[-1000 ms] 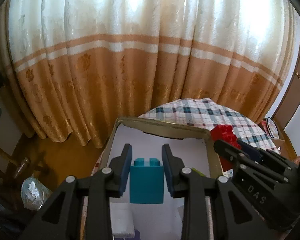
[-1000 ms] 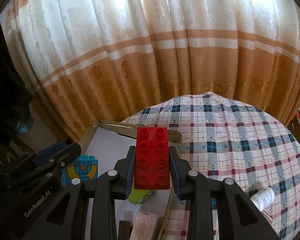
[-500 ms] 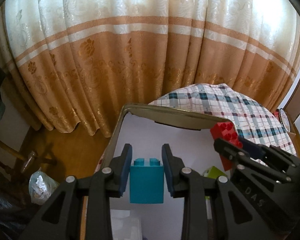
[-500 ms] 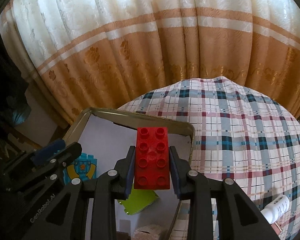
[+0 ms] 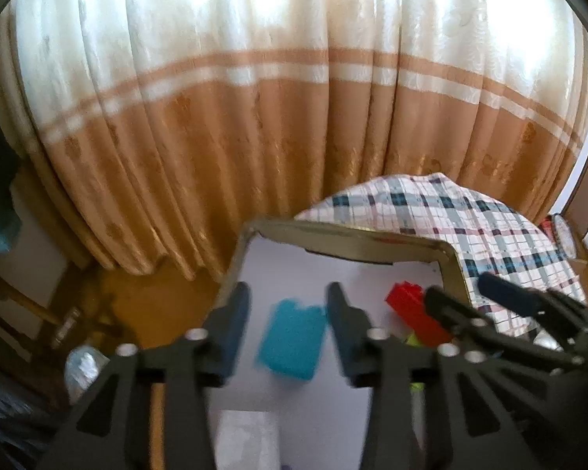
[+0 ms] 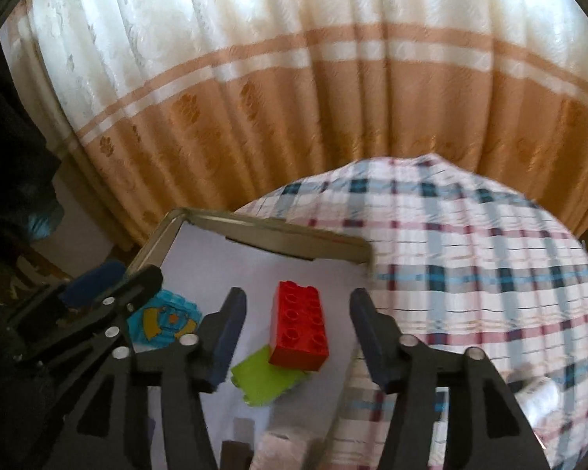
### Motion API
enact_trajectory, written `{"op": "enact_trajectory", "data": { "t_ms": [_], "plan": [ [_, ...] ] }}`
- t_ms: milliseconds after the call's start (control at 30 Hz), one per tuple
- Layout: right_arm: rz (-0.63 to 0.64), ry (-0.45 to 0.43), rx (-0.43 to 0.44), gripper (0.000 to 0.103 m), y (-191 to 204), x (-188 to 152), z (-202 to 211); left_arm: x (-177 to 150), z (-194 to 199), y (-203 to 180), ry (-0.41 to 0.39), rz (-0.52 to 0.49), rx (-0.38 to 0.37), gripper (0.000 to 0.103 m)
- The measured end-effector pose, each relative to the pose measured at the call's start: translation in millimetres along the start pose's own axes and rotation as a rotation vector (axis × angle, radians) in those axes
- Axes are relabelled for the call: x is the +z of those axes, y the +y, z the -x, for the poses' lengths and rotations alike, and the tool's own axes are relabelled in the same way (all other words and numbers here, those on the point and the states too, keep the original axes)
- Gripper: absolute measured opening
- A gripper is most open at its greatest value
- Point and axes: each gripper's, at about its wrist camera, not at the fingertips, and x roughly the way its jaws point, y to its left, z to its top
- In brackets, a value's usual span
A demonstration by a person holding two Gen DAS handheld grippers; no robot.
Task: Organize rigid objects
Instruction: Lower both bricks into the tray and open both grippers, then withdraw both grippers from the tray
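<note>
My left gripper (image 5: 288, 301) is open above a cardboard box (image 5: 352, 241) with a pale floor. A teal block (image 5: 292, 338) is loose between and below its fingers, tilted and blurred. My right gripper (image 6: 298, 307) is open too. A red studded brick (image 6: 298, 331) lies free below it in the box, resting partly on a lime green piece (image 6: 264, 382). The red brick also shows in the left wrist view (image 5: 411, 307), beside the right gripper's fingers (image 5: 501, 293). The teal block's printed face shows in the right wrist view (image 6: 164, 319).
The box stands on a plaid tablecloth (image 6: 470, 258) at the table's left edge. An orange and cream curtain (image 5: 294, 117) hangs close behind. A white bottle (image 6: 537, 395) lies on the cloth at right. A tan block (image 6: 282, 446) and a white item (image 5: 247, 442) lie near the box's front.
Both grippers opened. The teal block dropped out of the left gripper and the red brick out of the right, both into the box. Both views are motion-blurred.
</note>
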Motion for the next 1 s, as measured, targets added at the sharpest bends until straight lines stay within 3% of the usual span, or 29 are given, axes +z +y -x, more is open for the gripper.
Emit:
{"op": "enact_trajectory", "data": {
  "t_ms": [33,100,233,1000],
  "plan": [
    [-0.016,-0.006,-0.001,0.059,-3,-1,5,0,5,-1,-0.013,-0.009,0.029,0.072],
    [-0.065,-0.019,0.000,0.062,-13,-6,17,-1,12,0,-0.028,-0.006,0.055,0.087],
    [-0.129,-0.058,-0.022,0.069,-26,-18,38,-7,27,1,-0.043,0.014,0.029,0.102],
    [-0.201,-0.149,-0.119,0.070,-64,-97,125,-74,87,-57,-0.055,-0.074,-0.018,0.102]
  ]
}}
